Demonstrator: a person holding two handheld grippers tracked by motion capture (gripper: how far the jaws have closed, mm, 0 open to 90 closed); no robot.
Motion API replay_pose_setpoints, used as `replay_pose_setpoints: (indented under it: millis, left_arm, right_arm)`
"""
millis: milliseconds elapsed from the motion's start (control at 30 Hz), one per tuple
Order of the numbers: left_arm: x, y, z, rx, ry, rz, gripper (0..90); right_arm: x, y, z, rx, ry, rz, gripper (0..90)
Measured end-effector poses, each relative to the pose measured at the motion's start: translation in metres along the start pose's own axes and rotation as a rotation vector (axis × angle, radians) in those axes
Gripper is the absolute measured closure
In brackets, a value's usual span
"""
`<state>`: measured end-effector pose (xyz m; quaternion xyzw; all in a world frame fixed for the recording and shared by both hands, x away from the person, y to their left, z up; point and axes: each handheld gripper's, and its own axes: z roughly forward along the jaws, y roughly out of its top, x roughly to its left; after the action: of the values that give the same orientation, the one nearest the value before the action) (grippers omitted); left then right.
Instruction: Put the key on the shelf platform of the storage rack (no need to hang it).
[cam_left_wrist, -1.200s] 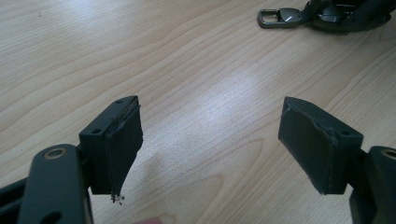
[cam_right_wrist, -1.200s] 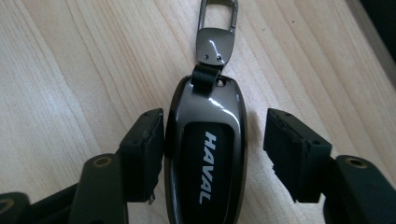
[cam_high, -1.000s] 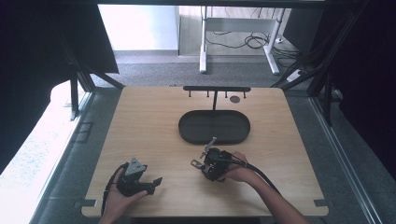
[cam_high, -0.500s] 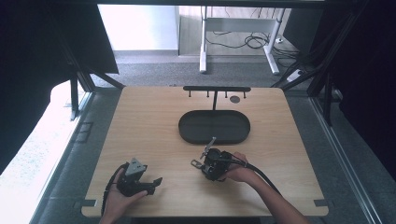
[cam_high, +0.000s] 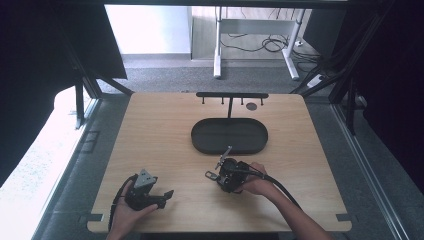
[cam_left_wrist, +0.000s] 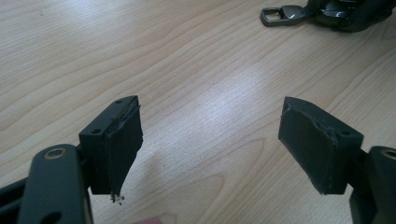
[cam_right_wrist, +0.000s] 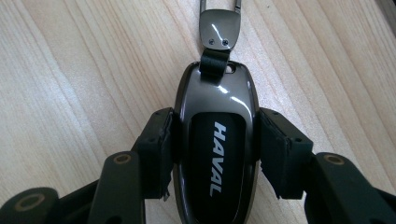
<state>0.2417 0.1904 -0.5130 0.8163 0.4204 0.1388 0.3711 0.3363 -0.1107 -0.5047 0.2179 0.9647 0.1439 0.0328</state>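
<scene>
A dark glossy car key fob (cam_right_wrist: 212, 98) marked HAVAL lies on the wooden table, its short strap and metal clasp (cam_right_wrist: 218, 28) pointing away from the camera. My right gripper (cam_right_wrist: 217, 140) is shut on the fob's two sides. In the high view that gripper (cam_high: 218, 177) sits right of centre near the front edge, just in front of the tray. My left gripper (cam_high: 165, 198) rests low over the front left of the table, open, with bare wood between its pads (cam_left_wrist: 123, 140). The left gripper view shows the fob's clasp (cam_left_wrist: 280, 14) at the top right.
A black oval tray (cam_high: 200, 142) lies at the table's middle. Behind it stands a low black rack with hooks (cam_high: 231, 95), and a small dark disc (cam_high: 251, 106) lies beside it. The floor drops away past the table's edges.
</scene>
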Motion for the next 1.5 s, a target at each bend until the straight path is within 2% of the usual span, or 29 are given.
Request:
replay_pose_setpoints:
  millis: [500, 767, 900, 1500]
  left_arm:
    - [-0.001, 0.000, 0.002, 0.003, -0.003, 0.002, 21.9]
    - [0.000, 0.000, 0.001, -0.002, -0.001, -0.002, 21.9]
    - [0.000, 0.000, 0.001, 0.000, -0.001, -0.001, 21.9]
    - [0.000, -0.001, 0.004, 0.016, -0.001, 0.007, 21.7]
  right_arm:
    - [-0.003, -0.001, -0.022, -0.066, 0.007, 0.018, 49.5]
    - [-0.004, 0.000, -0.030, -0.080, 0.005, 0.022, 49.5]
    - [-0.005, 0.001, -0.036, -0.104, -0.011, 0.021, 49.5]
    - [-0.007, 0.004, -0.050, -0.125, -0.031, 0.018, 49.5]
